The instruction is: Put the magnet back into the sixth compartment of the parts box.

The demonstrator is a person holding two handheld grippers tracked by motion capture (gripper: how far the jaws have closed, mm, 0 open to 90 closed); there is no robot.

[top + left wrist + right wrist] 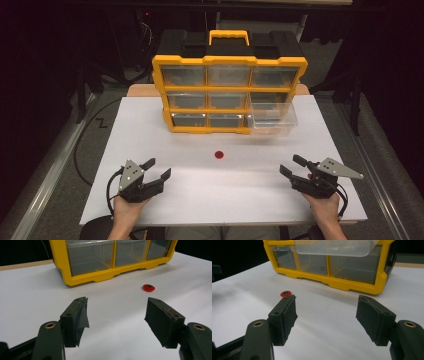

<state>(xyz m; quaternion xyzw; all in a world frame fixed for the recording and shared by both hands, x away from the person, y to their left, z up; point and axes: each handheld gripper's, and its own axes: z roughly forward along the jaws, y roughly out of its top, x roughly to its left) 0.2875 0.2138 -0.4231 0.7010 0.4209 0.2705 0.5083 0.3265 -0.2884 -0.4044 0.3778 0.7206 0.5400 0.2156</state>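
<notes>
1. Both claws are resting low at the near edge of the white worktop [150,145], the left claw [156,170] at the left and the right claw [294,166] at the right, each held in a hand.
2. Both are released: the jaws are standing wide apart with nothing between them, as each gripper view is showing against bare worktop.
3. The small red ring [219,154] is lying flat on the worktop between the two claws and ahead of them, well apart from both, and near the front of the yellow drawer organizer [230,95].
4. One clear drawer [272,119] is standing pulled out at the organizer's lower right, so the work in hand is probably picking up the ring and dropping it in there.
5. To do it well, the person is best using the right claw, which sits on the drawer's side, though either could reach the ring.
6. The ring is thin and flat, so the jaws should be coming down steeply, straddling it with one pad on each side and the tips nearly touching the worktop before closing.
7. Closing slowly is keeping the ring from skidting away or flipping; a centred grip is keeping it level for the carry.
8. The lift should clear the drawer's front wall before the release.
</notes>
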